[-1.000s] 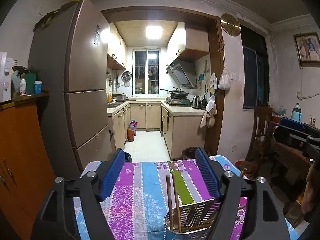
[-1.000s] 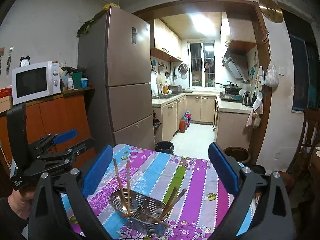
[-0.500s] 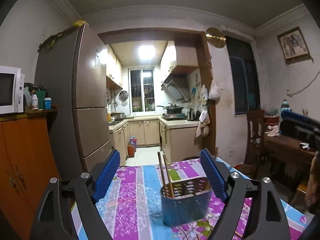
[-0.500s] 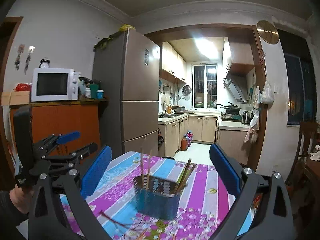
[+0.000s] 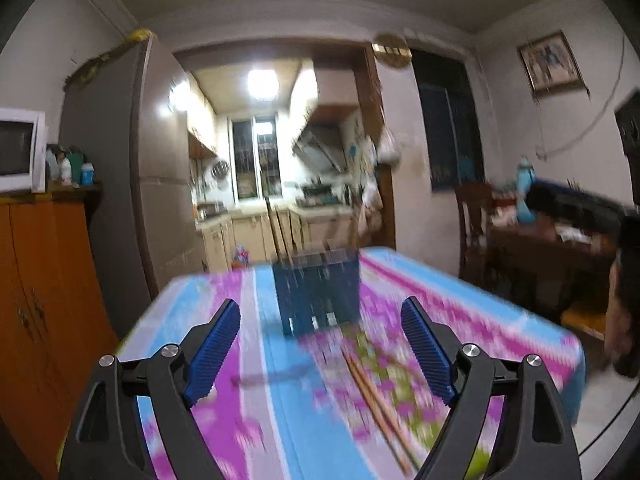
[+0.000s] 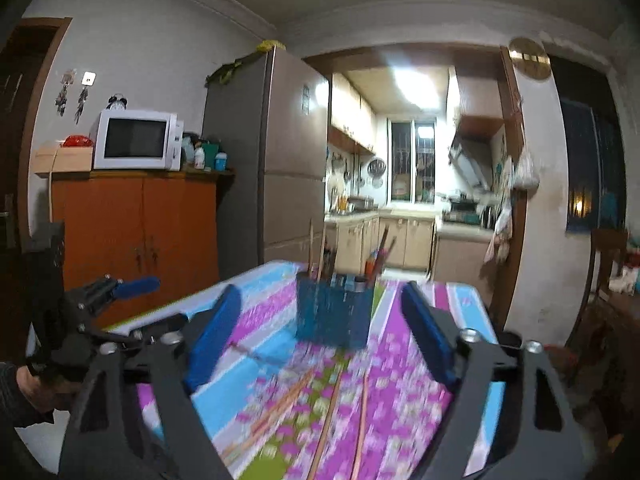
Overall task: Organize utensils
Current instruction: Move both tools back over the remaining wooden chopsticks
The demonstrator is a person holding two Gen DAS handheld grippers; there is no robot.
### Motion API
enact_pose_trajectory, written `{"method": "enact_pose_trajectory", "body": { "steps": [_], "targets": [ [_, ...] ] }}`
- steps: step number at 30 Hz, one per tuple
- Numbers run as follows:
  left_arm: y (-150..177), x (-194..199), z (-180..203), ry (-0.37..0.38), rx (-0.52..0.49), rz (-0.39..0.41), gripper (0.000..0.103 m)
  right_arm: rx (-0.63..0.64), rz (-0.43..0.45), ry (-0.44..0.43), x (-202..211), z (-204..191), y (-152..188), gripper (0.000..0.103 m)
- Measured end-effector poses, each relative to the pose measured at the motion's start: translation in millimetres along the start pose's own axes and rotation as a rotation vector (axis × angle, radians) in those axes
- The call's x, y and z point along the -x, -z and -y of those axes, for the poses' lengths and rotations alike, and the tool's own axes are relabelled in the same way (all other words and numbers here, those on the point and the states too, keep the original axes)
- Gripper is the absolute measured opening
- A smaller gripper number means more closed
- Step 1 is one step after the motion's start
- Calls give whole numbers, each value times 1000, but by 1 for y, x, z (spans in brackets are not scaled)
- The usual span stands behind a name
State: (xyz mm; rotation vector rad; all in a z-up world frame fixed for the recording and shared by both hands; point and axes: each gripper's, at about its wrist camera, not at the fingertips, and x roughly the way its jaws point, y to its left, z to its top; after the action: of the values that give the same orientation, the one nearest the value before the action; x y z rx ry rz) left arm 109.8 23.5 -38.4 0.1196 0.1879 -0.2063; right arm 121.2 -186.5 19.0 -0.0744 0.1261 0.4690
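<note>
room: dim dining area, fridge [image 6: 280, 152] at 11 o'clock, kitchen beyond at 12
table [image 5: 500, 312]: striped floral cloth, blurred
holder [image 6: 334, 310]: upright at 12, some chopsticks inside, likely the drop-off
loose chopsticks [image 6: 332, 420]: flat at 6, awaiting pickup
left gripper [image 5: 320, 356]: jaws apart, empty
right gripper [image 6: 320, 344]: jaws closing, nothing between

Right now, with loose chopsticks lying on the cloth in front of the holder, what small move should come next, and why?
Probably lower the right gripper onto the loose chopsticks just below it. Its fingers are closing with nothing between them. The holder stands upright beyond them, already holding some sticks, so these look like what remains. The left gripper is open and also holds nothing.
</note>
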Motion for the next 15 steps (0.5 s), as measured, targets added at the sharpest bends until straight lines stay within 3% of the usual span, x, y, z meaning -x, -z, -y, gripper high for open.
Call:
{"method": "enact_pose_trajectory", "body": {
  "steps": [2,4,10,15],
  "targets": [
    [25,3,9,25,5,-47,75,-21,-34,2,5,-1,25,60],
    [47,5,17,52,18,-95,62,-50,-77,-2,8,0,50,55],
    [101,2,53,124,-3,-216,37,-108,-189,31,9,-1,110,54],
    [118,-5,69,122,0,-250,19,-101,-209,44,13,-4,127,52]
  ]
}}
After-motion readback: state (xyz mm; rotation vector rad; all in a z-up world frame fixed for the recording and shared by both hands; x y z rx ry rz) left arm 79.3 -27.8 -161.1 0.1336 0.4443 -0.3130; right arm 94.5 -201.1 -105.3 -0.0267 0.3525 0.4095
